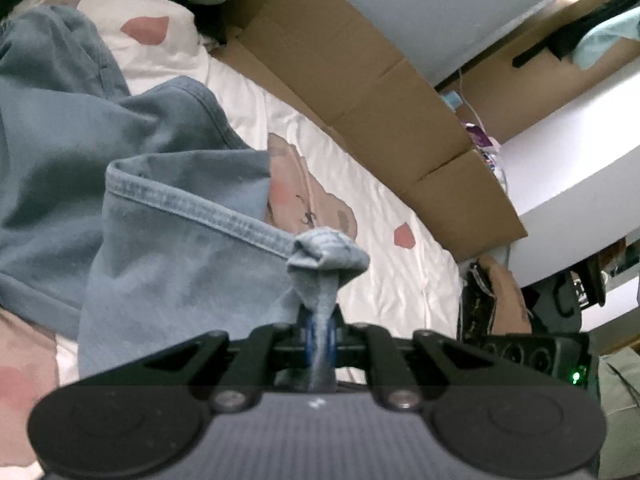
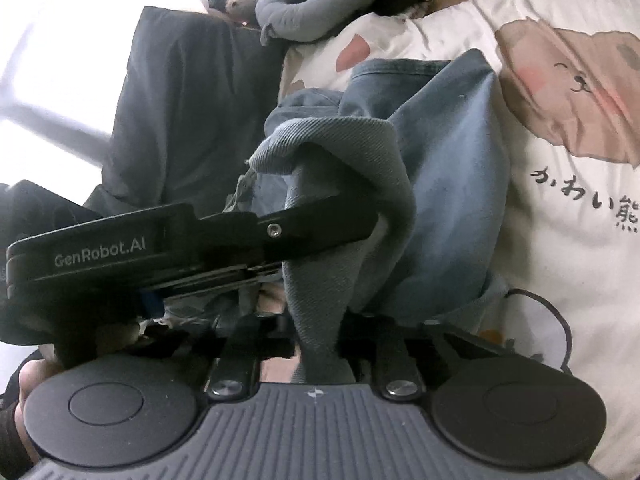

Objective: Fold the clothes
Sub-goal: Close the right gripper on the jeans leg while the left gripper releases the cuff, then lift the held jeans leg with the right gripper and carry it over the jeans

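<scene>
Surface: bed with white bear-print duvet [image 1: 360,200], cardboard box [image 1: 380,92] along its edge
Garment: blue denim jeans [image 1: 132,160] crumpled on the duvet, hemmed edge lifted
Left gripper [image 1: 319,336]: fingers pressed together, pinching a bunched corner of the denim
Right gripper [image 2: 318,344]: fingers closed on a denim fold, just beside the left gripper
Background: dark pillow [image 2: 180,100], grey plush toy [image 2: 316,4]

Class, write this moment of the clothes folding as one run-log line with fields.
task: fold clothes | left gripper: shut on blue garment hem | right gripper: shut on same garment | surface: bear-print bedsheet | fold: not yet laid flat
</scene>
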`<action>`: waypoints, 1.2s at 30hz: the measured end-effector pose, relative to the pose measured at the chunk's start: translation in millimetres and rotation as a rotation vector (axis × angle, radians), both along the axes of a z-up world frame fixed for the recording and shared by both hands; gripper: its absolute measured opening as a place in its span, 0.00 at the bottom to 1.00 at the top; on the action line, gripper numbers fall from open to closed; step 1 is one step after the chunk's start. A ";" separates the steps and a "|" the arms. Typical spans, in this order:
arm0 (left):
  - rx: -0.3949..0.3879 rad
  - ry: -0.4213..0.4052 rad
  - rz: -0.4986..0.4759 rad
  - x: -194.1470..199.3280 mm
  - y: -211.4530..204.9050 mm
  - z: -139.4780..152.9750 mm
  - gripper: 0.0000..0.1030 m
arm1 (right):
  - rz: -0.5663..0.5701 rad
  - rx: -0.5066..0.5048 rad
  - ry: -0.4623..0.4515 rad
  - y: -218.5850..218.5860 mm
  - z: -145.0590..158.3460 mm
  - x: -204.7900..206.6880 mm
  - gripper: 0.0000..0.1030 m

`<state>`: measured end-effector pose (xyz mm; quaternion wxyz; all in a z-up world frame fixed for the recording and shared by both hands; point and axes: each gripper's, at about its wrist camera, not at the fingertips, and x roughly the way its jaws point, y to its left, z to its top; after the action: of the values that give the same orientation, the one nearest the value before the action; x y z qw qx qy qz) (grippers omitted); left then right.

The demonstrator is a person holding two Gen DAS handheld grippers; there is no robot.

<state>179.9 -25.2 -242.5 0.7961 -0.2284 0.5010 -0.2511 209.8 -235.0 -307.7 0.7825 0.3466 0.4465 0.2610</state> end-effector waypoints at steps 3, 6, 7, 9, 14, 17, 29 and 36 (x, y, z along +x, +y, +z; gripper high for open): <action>0.020 -0.018 -0.015 0.6 -5.3 3.2 0.16 | -0.017 -0.022 -0.002 -4.4 0.8 -2.2 0.05; 0.047 -0.035 -0.023 1.7 -8.4 7.3 0.30 | -0.041 -0.049 -0.005 -12.7 3.2 -2.8 0.05; 0.051 -0.041 -0.021 1.7 -8.0 8.9 0.34 | -0.053 -0.059 -0.004 -17.1 3.4 -2.8 0.05; 0.056 -0.055 -0.008 1.7 -3.5 12.3 0.41 | -0.076 -0.080 -0.001 -26.6 3.8 -2.9 0.05; 0.093 -0.076 0.052 3.1 17.2 17.0 0.48 | -0.142 -0.140 -0.010 -54.2 7.4 -0.6 0.05; 0.149 -0.074 0.094 3.2 37.8 15.0 0.48 | -0.178 -0.182 -0.021 -69.6 9.8 -0.8 0.05; 0.348 -0.006 0.378 -4.9 149.1 4.7 0.53 | -0.311 -0.341 -0.039 -139.4 15.3 0.0 0.05; 0.390 0.061 0.440 -17.8 178.4 -6.9 0.54 | -0.395 -0.419 -0.042 -180.0 19.3 4.6 0.05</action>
<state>162.0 153.2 -249.4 0.8450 -0.1817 0.5018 0.0356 214.4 -415.0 -288.4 0.8817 0.2524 0.3984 0.0128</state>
